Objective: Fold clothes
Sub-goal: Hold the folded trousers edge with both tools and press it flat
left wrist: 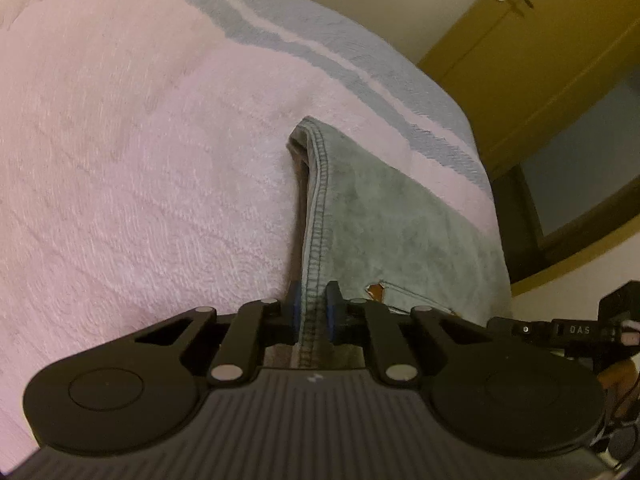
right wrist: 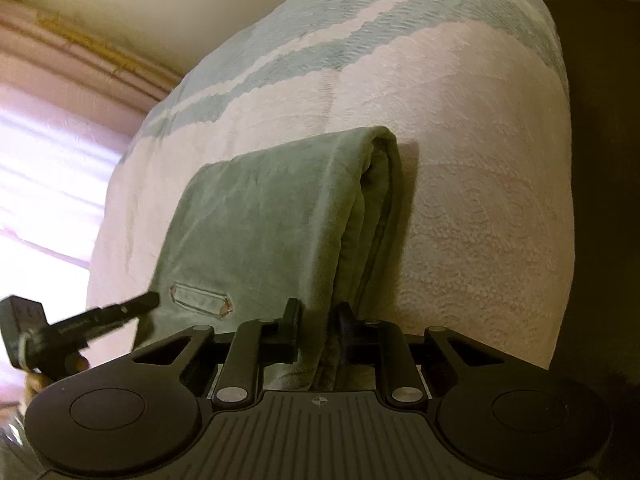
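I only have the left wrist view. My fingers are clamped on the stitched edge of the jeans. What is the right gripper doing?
Observer: The right gripper is shut on the jeans' thick folded edge.
Operator: Any wrinkles on that side?
Observer: The far end shows stacked layers rolled over, fairly neat.
Operator: What lies beyond the bed there?
Observer: A bright curtained window sits past the blanket.

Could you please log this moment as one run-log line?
left hand-held gripper: shut on jeans seam | right hand-held gripper: shut on folded edge | jeans: folded on blanket
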The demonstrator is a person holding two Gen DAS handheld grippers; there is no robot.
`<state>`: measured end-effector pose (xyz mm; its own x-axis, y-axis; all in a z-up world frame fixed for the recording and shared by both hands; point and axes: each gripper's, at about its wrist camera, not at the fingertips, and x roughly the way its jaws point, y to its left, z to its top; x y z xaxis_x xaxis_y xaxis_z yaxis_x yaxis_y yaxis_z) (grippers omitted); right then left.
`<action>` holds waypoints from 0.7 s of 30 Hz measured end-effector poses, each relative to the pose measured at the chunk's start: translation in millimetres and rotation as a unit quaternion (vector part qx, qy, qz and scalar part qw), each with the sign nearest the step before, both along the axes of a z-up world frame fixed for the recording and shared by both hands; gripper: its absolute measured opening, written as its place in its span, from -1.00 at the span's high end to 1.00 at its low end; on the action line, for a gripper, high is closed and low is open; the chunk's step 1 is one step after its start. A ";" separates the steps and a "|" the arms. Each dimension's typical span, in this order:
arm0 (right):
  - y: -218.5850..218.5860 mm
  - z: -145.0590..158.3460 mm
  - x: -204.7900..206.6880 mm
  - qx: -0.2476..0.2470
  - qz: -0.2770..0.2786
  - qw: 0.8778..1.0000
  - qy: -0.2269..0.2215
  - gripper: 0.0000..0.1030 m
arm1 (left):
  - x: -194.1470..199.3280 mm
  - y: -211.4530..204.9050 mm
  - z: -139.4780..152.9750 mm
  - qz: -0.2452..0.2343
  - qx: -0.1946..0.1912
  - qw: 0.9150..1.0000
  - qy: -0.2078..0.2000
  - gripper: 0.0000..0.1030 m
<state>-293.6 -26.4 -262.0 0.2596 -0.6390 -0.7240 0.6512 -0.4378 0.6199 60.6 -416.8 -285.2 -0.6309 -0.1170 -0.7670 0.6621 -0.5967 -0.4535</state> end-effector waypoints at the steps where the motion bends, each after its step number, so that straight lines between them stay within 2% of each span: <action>1: -0.7 1.5 2.4 0.001 0.003 1.000 0.008 0.68 | 2.3 -0.2 1.2 -0.003 -0.004 1.000 0.001 0.81; 5: 1.9 5.6 6.1 0.004 0.000 1.000 0.012 0.66 | 0.4 -0.1 0.5 -0.007 -0.009 1.000 -0.005 0.80; 6: 4.4 7.3 5.4 0.004 -0.006 1.000 0.006 0.60 | -1.2 -0.3 -0.5 -0.007 -0.008 1.000 -0.007 0.79; 7: 7.8 8.6 3.7 0.003 -0.015 1.000 -0.008 0.45 | -1.9 -1.1 -1.3 -0.005 -0.004 1.000 -0.009 0.79; 9: 14.6 11.0 0.3 0.001 -0.033 0.999 -0.037 0.45 | 2.0 -6.0 -1.3 0.016 0.025 1.000 -0.008 0.75; 10: 17.7 12.0 -0.7 0.001 -0.039 0.998 -0.050 0.45 | 5.0 -8.1 -1.1 0.028 0.040 0.999 -0.006 0.69; 12: 21.0 12.1 1.5 0.005 -0.037 0.997 -0.067 0.45 | 16.1 -10.0 0.5 0.051 0.067 0.996 0.011 0.38; 14: 19.9 10.7 6.9 0.011 -0.028 0.998 -0.061 0.46 | 18.0 -5.5 0.9 0.051 0.078 0.996 0.008 0.36; 15: 19.4 10.1 9.6 0.014 -0.023 0.998 -0.057 0.76 | 17.9 -3.1 0.7 0.049 0.082 0.995 0.006 0.40; 16: 18.9 9.4 12.3 0.017 -0.018 0.998 -0.054 0.86 | 14.2 0.0 -0.5 0.039 0.082 0.996 -0.002 0.43; 17: 18.4 8.7 15.0 0.020 -0.014 0.998 -0.051 0.87 | 10.8 3.5 -1.3 0.029 0.076 0.997 -0.012 0.64; 19: 21.3 8.8 16.8 0.023 -0.016 0.999 -0.047 0.89 | 6.9 6.7 0.1 0.022 0.053 0.998 -0.022 0.89; 21: 24.6 5.0 20.2 0.029 -0.022 0.998 -0.043 0.89 | 8.5 9.0 2.2 0.022 0.036 0.999 -0.020 0.88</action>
<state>-273.4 -1.8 -257.0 0.2956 -0.6082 -0.7367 0.5759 -0.5018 0.6454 69.1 -407.9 -282.9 -0.5946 -0.0868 -0.7994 0.7052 -0.5339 -0.4665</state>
